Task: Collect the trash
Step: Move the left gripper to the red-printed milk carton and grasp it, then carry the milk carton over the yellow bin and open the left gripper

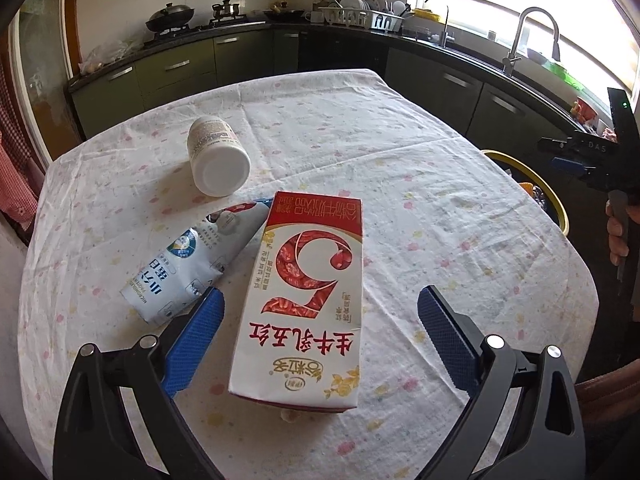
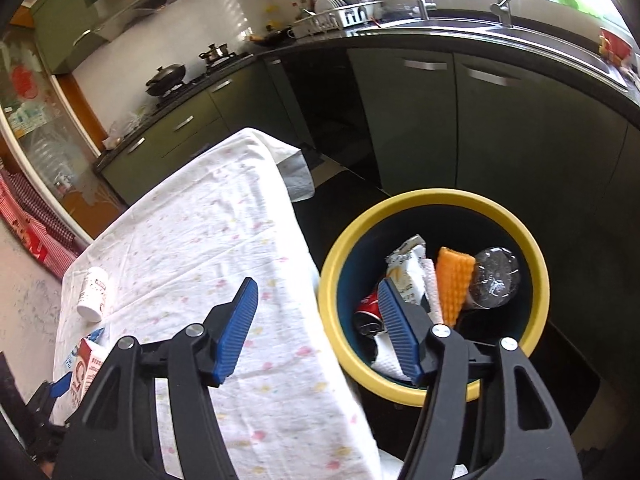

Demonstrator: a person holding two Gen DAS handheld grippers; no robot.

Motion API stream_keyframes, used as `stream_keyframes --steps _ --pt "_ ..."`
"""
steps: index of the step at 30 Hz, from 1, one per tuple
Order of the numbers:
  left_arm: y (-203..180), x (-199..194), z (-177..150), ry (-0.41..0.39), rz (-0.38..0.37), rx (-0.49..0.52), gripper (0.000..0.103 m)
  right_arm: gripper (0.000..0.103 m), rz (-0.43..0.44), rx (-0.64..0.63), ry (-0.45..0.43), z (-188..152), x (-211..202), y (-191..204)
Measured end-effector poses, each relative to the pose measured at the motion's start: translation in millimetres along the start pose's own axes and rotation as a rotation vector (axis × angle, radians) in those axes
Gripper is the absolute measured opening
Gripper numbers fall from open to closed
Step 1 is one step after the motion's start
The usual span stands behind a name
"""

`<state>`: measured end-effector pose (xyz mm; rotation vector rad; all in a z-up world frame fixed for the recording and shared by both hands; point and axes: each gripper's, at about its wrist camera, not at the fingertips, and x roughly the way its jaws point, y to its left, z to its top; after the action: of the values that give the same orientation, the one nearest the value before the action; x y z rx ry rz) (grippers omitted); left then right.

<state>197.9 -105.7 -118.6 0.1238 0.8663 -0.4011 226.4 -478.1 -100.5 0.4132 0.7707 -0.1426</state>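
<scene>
- The left gripper (image 1: 320,320) hangs low over the table (image 1: 440,208), its 2 blue pads spread wide, 1 on each side of the near end of the red-and-white carton (image 1: 304,296); neither pad touches it.
- That carton lies flat on the flowered cloth, with a big red 5 on its upper face.
- Just beside it, on the left, lies a crumpled white-and-blue pouch (image 1: 188,264); its far end meets the carton's far left corner, and its near end sits close to the left pad.
- Beyond both, a white bottle (image 1: 216,160) lies on its side, its flat white end turned toward the camera, apart from the pouch.
- The right gripper (image 2: 316,328) is held above the gap between table edge and bin, pads apart with nothing between them.
- The yellow-rimmed bin (image 2: 536,256) stands on the dark floor, right against the hanging cloth.
- Inside it: an orange ridged sponge (image 2: 452,284), a clear crushed plastic bottle (image 2: 496,276), a white wrapper (image 2: 408,268), white paper towel (image 2: 390,360) and what looks like a red can (image 2: 368,308), partly hidden behind the pad.
- In the left view a hand (image 1: 618,236) grips the other tool's handle at the right edge.
</scene>
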Motion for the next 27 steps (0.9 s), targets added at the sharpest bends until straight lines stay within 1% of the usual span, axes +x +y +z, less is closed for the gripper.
stream_keyframes --steps 4,6,8,10,12,14,19,21,22,27 --pt "-2 8 0 0.018 -0.001 0.009 0.086 0.060 0.009 -0.007 0.010 -2 2 5" --pt "-3 12 -1 0.031 -0.003 0.012 0.079 0.060 0.012 -0.010 0.017 -3 3 7" --pt "-1 14 0 0.039 -0.001 0.005 0.076 0.060 0.016 -0.010 0.020 -4 4 8" --pt "1 14 1 0.038 0.008 0.001 0.072 0.060 0.018 -0.012 0.021 -5 4 8" --pt "2 15 2 0.039 0.026 0.002 0.065 0.060 0.021 -0.014 0.021 -5 4 9" --pt "2 16 3 0.040 0.043 0.004 0.060 0.060 0.022 -0.014 0.021 -5 4 9" --pt "2 16 4 0.039 0.057 0.006 0.058 0.060 0.022 -0.013 0.023 -5 5 8" --pt "2 16 4 0.038 0.060 0.003 0.055 0.060 0.023 -0.013 0.025 -6 5 8" --pt "2 16 4 0.038 0.061 0.001 0.054 0.060 0.023 -0.013 0.026 -6 5 8" --pt "2 14 5 0.043 0.038 -0.013 0.054 0.060 0.029 -0.014 0.021 -7 3 8"
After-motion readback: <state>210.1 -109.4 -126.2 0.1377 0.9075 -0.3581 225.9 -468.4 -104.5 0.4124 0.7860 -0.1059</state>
